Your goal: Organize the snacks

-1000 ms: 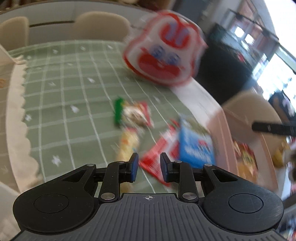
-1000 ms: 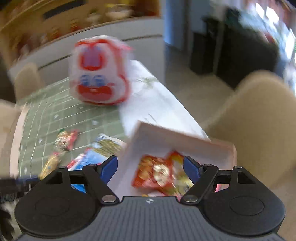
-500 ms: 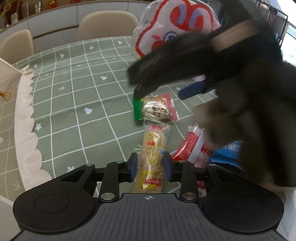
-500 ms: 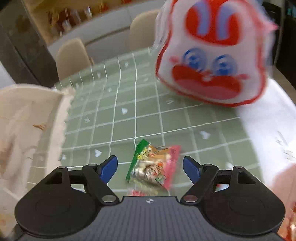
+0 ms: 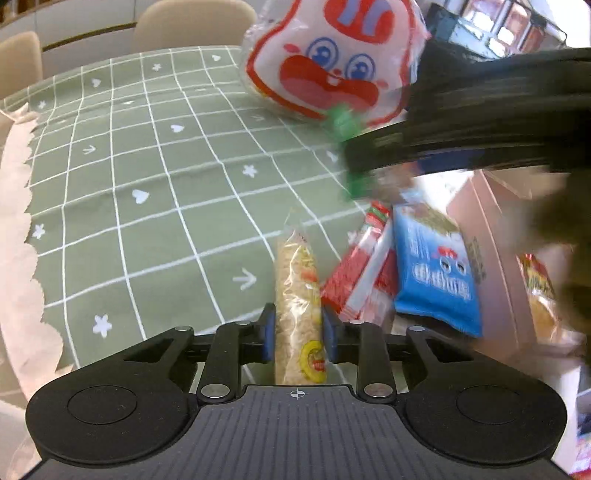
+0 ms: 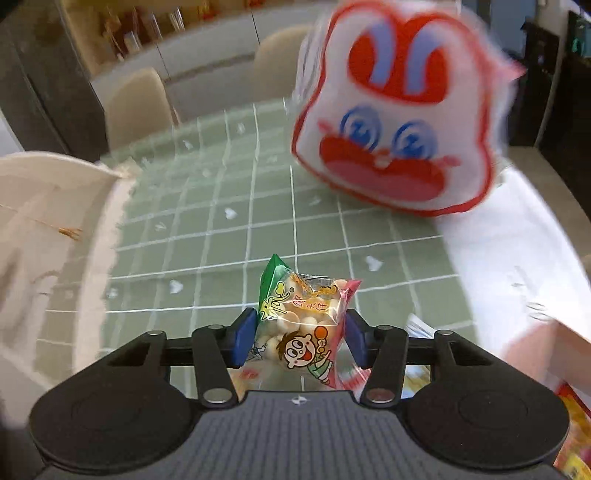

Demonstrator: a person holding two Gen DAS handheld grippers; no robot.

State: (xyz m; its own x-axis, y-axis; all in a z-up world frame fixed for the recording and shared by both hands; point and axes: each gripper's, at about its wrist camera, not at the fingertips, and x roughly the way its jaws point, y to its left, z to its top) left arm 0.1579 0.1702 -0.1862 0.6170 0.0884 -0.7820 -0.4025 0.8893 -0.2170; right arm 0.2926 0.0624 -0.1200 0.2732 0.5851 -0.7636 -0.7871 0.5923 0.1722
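My left gripper (image 5: 298, 338) has its pads on both sides of a long yellow noodle-snack packet (image 5: 298, 291) that lies on the green checked tablecloth (image 5: 155, 192). My right gripper (image 6: 300, 341) is shut on a small green-and-pink packet of round biscuits with a cartoon boy (image 6: 303, 317), held above the cloth. In the left wrist view that arm is a dark blur (image 5: 480, 125) across the upper right. A red-and-white packet (image 5: 364, 280) and a blue packet (image 5: 437, 273) lie beside the noodle packet. A pink box (image 5: 491, 236) at the right holds an orange snack bag (image 5: 539, 291).
A big white rabbit-face bag with red trim (image 5: 332, 62) stands at the far side of the table, also in the right wrist view (image 6: 399, 122). Beige chairs (image 5: 192, 22) stand behind. A cream scalloped cloth (image 5: 18, 229) covers the table's left edge.
My right gripper has closed on the biscuit packet and lifted it off the cloth. My left gripper has moved forward and its pads now flank the noodle packet.
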